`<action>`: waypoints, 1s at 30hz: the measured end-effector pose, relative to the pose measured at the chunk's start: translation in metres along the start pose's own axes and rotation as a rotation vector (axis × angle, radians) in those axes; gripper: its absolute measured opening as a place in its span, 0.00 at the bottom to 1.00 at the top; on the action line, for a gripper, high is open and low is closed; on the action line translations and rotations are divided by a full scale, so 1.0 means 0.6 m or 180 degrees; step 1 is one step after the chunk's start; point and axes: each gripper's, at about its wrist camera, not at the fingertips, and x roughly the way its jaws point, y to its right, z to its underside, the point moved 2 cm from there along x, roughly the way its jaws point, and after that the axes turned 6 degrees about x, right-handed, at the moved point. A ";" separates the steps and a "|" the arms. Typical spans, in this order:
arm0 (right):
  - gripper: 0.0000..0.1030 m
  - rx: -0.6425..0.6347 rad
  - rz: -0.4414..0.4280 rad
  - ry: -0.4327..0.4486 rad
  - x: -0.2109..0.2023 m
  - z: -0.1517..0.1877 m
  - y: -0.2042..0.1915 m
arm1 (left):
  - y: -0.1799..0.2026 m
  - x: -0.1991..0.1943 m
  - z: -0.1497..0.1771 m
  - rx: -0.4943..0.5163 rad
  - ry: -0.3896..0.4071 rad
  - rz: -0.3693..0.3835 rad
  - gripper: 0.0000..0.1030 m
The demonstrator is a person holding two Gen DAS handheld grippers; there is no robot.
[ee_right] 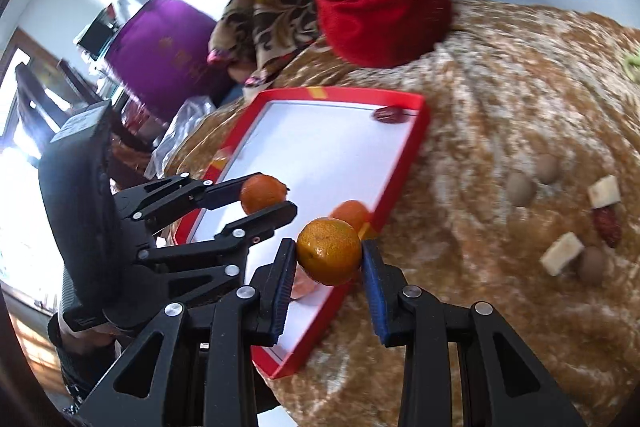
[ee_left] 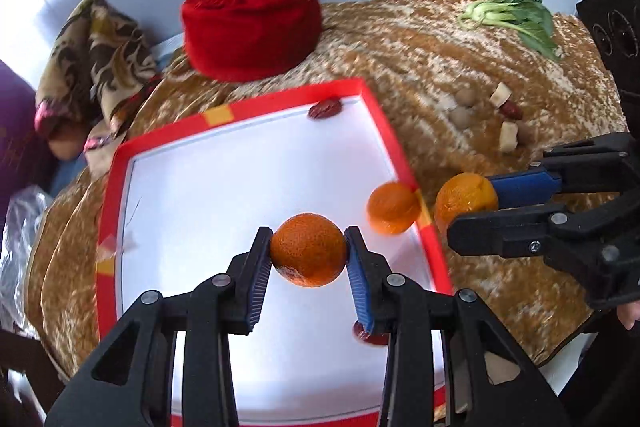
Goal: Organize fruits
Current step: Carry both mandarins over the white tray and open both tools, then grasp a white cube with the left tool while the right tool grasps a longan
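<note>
Each tool is clamped on a mandarin: the left tool (ee_left: 308, 251) holds its mandarin (ee_left: 308, 249) above the red-rimmed tray (ee_left: 384, 123), the right tool (ee_right: 329, 253) carries its mandarin (ee_right: 328, 251) just over the tray's right rim, so the placing step seems underway, and next each should lower and let go beside the loose mandarin (ee_left: 392, 207)

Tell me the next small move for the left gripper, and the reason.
Probably lower the left gripper and release: its fingers clamp a round orange tangerine above the white floor of the red-rimmed tray, where another tangerine already lies.
</note>
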 end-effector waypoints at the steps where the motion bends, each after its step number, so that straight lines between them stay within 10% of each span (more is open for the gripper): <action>1: 0.33 -0.0039 -0.0008 -0.0008 0.006 0.003 -0.007 | -0.004 0.000 0.008 -0.0003 -0.0026 -0.0041 0.33; 20: 0.36 -0.0274 0.0133 -0.0148 0.054 0.031 -0.029 | -0.029 0.014 0.022 -0.0036 -0.0213 -0.0378 0.34; 30: 0.36 -0.0059 0.0022 0.0099 -0.027 0.003 0.004 | -0.018 -0.014 -0.029 -0.0031 0.0234 -0.0647 0.42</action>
